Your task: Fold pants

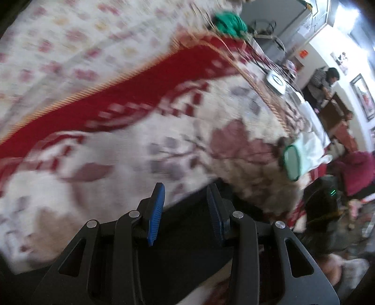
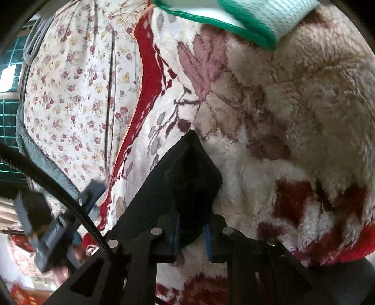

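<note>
1. A pair of black pants (image 2: 192, 178) lies on a bed covered by a fleecy cream-and-red floral blanket (image 2: 293, 112), with the right gripper (image 2: 191, 237) clenched on a bunched corner of the dark cloth that rises between its blue-padded fingers (image 2: 176, 232).

2. The left gripper (image 1: 185, 208) is released, its blue pads (image 1: 155, 213) spread apart with nothing between them; black fabric (image 1: 187, 234) lies directly beneath and between the fingers, at the near edge of the blanket.

3. The left wrist view is smeared by motion, so whether the pads touch the cloth cannot be told.

4. Judged from the frames, the step in hand is securing a second hold: one corner is taken, the other is not yet pinched.

5. To do it well, the left gripper should settle onto a matching edge of the pants, catching all layers, not a single ply, before either hand lifts.

6. Both holds should then travel together at an even height, so the cloth folds flat and does not drag the plush blanket into wrinkles.

7. A green-trimmed pale cloth (image 2: 234, 18) sits on the far part of the bed, well apart from the pants; a small-flowered sheet (image 2: 70, 89) lies to the left beyond the red border.

8. Other people (image 1: 324, 86) are visible far right in the room.
</note>
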Demonstrator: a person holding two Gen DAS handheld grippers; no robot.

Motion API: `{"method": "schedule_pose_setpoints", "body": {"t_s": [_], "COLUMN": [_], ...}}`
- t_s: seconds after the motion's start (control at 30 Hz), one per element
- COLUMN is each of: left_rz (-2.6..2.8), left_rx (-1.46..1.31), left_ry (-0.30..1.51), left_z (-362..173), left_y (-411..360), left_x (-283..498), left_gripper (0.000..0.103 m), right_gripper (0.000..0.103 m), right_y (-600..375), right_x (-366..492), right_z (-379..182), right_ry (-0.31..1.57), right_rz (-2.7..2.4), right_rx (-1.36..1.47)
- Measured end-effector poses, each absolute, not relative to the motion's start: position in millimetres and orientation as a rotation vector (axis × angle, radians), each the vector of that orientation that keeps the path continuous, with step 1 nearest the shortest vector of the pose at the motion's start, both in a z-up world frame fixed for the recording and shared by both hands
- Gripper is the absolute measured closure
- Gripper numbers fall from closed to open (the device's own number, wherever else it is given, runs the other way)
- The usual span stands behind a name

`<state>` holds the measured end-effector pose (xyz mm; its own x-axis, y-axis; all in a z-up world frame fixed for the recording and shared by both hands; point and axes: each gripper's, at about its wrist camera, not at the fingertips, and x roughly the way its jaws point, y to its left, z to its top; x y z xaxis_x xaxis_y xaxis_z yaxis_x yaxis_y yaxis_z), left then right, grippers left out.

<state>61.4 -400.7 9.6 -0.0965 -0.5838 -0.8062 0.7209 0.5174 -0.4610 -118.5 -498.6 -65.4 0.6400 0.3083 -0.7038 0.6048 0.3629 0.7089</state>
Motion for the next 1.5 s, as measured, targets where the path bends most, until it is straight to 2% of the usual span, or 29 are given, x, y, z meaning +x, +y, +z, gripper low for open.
{"method": "schedule_pose_setpoints", "body": {"t_s": [0.17,0.4,0.83,0.97,1.1,1.17,1.23,1.3,1.5], "left_rz": [-1.166,-1.167,-1.139,-1.144,-1.138,-1.131,-1.121,-1.125,-1.167], "left_rx": [0.162,0.328,0.653,0.721,0.771,0.799,0.836,0.844,0.794], "left_ry": [1.516,1.596,1.469,1.418,1.360,1.329,1.289,1.278,1.269], "left_z": [-20,-41,-43,-41,-41,-40,-38,-31,1], "left_y": [-458,-499,-545,-554,-558,-559,-559,-562,-563], "left_x": [61,49,20,-1,-21,-30,-40,-51,-62], "left_gripper": [0.068,0.068,0.068,0.062,0.062,0.066,0.087,0.094,0.096], "right_gripper": [0.087,0.087,0.087,0.087,0.087,0.087,0.087,0.087,0.087], "right_y": [-504,-501,-506,-506,-507,-507,-507,-507,-505], "right_x": [-118,-118,-118,-120,-121,-121,-121,-121,-123], "right_z": [-78,-79,-85,-85,-85,-86,-86,-86,-79], "right_ry": [0.922,0.924,0.917,0.917,0.916,0.916,0.914,0.912,0.881], "right_rz": [-0.202,-0.183,-0.153,-0.150,-0.150,-0.149,-0.149,-0.149,-0.126], "right_rx": [1.284,1.245,1.266,1.268,1.270,1.271,1.272,1.273,1.249]}}
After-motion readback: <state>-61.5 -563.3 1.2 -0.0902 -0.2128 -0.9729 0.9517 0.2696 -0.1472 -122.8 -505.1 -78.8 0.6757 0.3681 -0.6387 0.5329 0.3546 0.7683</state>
